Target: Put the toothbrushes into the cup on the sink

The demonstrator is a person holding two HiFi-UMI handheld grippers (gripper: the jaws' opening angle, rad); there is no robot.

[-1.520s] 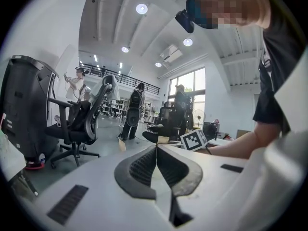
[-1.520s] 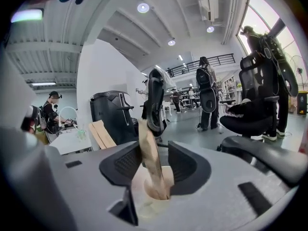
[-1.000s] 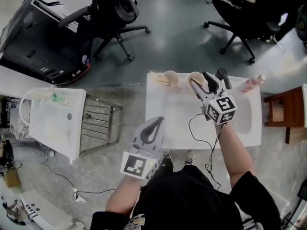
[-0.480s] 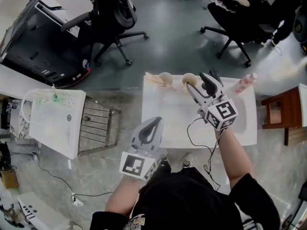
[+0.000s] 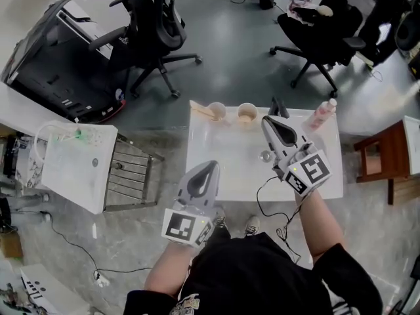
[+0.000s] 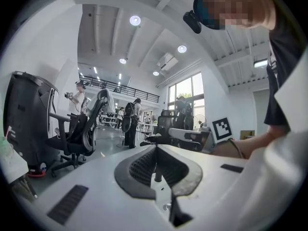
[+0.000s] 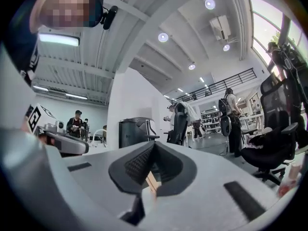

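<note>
Pale sink surface (image 5: 230, 172) sits mid-frame; a toothbrush (image 5: 199, 107) meets the left-hand cup (image 5: 216, 111) at its upper edge. Right tool (image 5: 274, 105) has just closed, pinching a thin tan strip (image 7: 150, 183); left tool (image 5: 213, 165) is fully closed, empty.

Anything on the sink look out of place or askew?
Nothing spilled. One tan toothbrush slants out left of the left cup at the sink's far edge; in it or beside it, I cannot tell.

Tan sliver (image 7: 151, 182): at the seam of the right gripper (image 7: 154, 146), jaws just closed; too little shows to name.
Cup (image 5: 247, 113) contents: too small to tell.
Bottle (image 5: 322, 115) label: unreadable.
</note>
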